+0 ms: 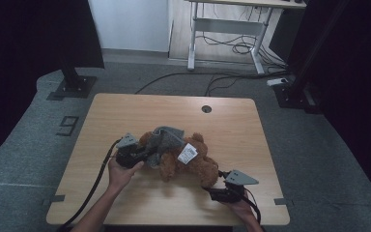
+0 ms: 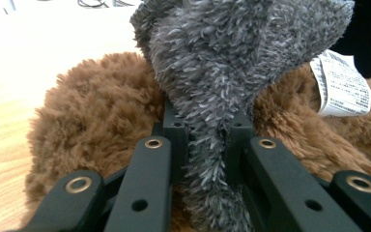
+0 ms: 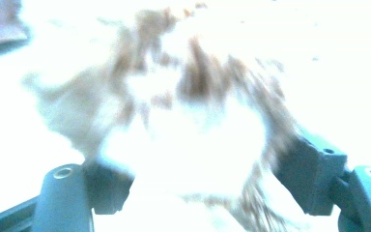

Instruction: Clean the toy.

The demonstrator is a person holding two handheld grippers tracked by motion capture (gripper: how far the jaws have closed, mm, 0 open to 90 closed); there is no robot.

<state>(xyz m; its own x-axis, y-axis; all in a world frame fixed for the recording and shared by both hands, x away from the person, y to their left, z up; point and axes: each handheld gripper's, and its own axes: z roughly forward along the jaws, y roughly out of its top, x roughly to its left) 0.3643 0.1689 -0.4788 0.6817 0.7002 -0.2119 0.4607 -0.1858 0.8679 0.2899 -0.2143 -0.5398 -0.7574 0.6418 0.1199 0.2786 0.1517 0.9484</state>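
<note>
A brown teddy bear (image 1: 193, 162) lies on the wooden table (image 1: 125, 111), with a white label (image 1: 187, 154) on its middle. A grey fuzzy cloth (image 1: 166, 140) is draped over its left part. My left gripper (image 1: 147, 153) reaches in from the left and is shut on a fold of that cloth (image 2: 212, 72), with the bear's brown fur (image 2: 96, 111) right behind it. My right gripper (image 1: 207, 189) sits at the bear's lower right end. Its jaws stand wide apart in the right gripper view (image 3: 207, 179), and blurred brown fur (image 3: 193, 96) lies between them.
A round cable hole (image 1: 206, 108) sits near the table's far edge. Beyond the table are a black stand base (image 1: 72, 87), floor cables (image 1: 232, 46) and a white desk frame (image 1: 227, 24). The right gripper view is washed out and blurred.
</note>
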